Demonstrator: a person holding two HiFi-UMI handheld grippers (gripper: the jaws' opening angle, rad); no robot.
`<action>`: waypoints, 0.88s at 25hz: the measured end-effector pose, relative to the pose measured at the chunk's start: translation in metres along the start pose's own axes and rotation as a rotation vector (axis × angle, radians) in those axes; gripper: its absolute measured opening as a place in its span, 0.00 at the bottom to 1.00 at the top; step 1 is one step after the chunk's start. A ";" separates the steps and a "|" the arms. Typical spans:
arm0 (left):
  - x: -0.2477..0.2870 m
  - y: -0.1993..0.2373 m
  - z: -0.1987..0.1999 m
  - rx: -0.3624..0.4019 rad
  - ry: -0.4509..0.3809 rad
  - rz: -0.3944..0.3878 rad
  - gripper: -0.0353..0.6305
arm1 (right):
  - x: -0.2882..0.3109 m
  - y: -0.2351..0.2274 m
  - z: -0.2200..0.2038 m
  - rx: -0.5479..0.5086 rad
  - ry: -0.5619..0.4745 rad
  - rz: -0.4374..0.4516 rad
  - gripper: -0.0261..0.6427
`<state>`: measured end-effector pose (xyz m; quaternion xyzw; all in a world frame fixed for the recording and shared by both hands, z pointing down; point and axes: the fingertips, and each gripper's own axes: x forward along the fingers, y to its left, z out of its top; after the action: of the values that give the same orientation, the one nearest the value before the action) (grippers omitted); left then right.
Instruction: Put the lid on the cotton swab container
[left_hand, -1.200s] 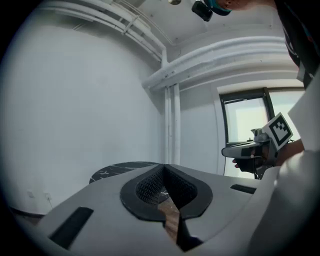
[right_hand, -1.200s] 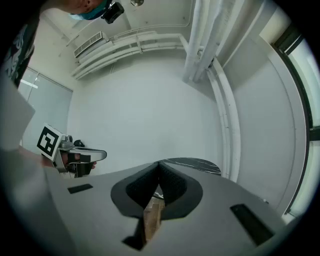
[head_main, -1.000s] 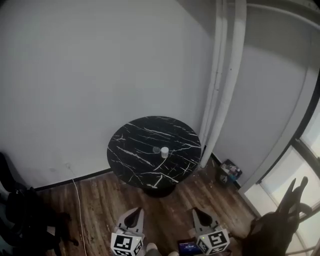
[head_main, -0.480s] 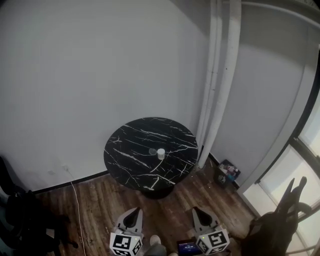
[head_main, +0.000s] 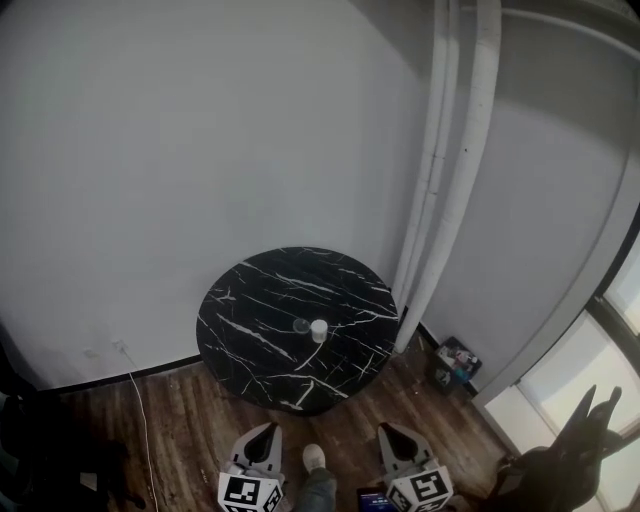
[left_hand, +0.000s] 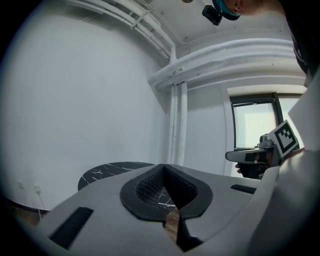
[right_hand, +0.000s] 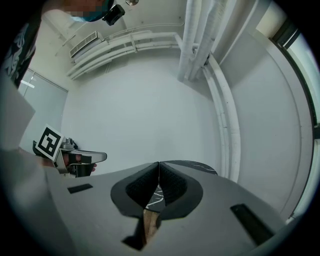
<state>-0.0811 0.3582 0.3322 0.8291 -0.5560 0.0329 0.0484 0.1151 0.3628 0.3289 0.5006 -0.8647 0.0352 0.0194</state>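
Both the left gripper (head_main: 262, 436) and right gripper (head_main: 390, 437) are pinched shut on nothing, and the cotton swab container (head_main: 318, 330) stands mid-table (head_main: 250, 320), far ahead between them, what looks like its lid (head_main: 301, 325) just left, so neither's really closer.

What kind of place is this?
Probably a sparse indoor room, maybe an office corner: plain white wall, wood-plank floor, white pipes running up the wall, and a single round black marble-look table.

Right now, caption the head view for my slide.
Left gripper and right gripper, shut, facing a black marble table with cotton swab container and separate lid.
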 end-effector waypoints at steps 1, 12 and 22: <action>0.014 0.006 -0.002 -0.003 0.000 -0.003 0.07 | 0.012 -0.005 -0.002 0.000 0.006 0.000 0.06; 0.199 0.067 0.024 -0.046 0.012 -0.090 0.07 | 0.178 -0.073 0.004 -0.005 0.091 -0.002 0.06; 0.290 0.135 0.021 -0.002 0.059 -0.089 0.07 | 0.285 -0.115 0.008 0.012 0.083 -0.022 0.06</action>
<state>-0.0964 0.0383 0.3487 0.8516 -0.5171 0.0543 0.0670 0.0729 0.0593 0.3452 0.5082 -0.8575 0.0612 0.0525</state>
